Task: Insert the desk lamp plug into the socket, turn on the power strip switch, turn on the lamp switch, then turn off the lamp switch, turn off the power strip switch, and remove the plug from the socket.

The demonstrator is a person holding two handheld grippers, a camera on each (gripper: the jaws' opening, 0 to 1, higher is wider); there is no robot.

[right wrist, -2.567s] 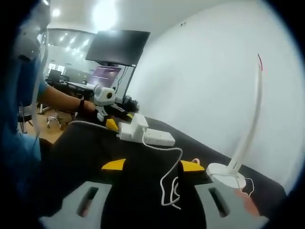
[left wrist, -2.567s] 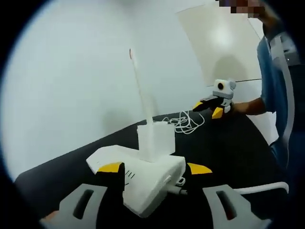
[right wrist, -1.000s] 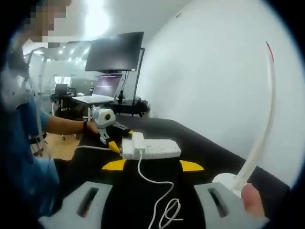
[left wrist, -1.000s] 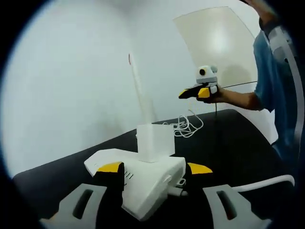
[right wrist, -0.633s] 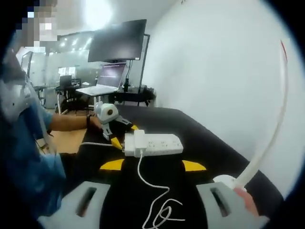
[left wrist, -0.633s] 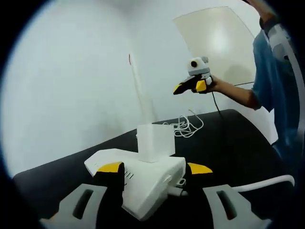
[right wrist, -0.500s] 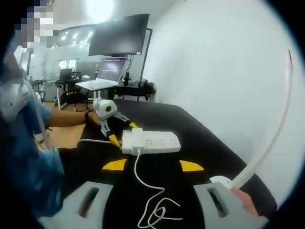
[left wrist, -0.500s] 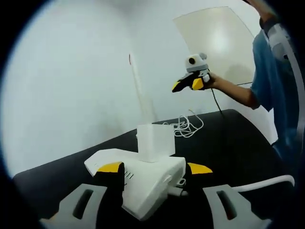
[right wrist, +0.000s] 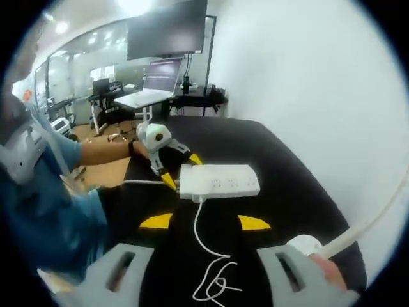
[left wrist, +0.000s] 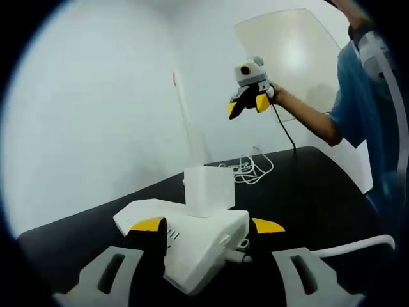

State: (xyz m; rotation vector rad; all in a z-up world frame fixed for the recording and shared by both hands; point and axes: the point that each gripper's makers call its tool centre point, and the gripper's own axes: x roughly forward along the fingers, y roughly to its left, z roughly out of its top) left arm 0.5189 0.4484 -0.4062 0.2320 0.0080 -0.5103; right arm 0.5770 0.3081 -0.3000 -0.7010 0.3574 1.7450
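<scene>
Left gripper view: the left gripper (left wrist: 204, 225) sits low over a black table (left wrist: 307, 192), its yellow-tipped jaws spread to either side of one end of a white power strip (left wrist: 182, 240). Whether the jaws press the strip or merely flank it cannot be told. A white boxy plug (left wrist: 208, 190) stands upright in the strip, and the strip's own cable (left wrist: 358, 248) runs off to the right. Behind the plug, a tangle of thin white cord (left wrist: 246, 169) lies on the table, and the lamp's slim white stem (left wrist: 190, 121) rises against the white wall (left wrist: 96, 109). Higher up, the right gripper (left wrist: 244, 105) hangs in the air, jaws spread and holding nothing, in the hand of a person in a blue sleeve (left wrist: 358, 109).

Right gripper view: the right gripper's jaws stand apart above the table. Below them the lamp cord (right wrist: 208, 256) runs to the power strip (right wrist: 218, 181), with the left gripper (right wrist: 169, 169) at the strip's near end. The round lamp base (right wrist: 305, 245) sits at the lower right.
</scene>
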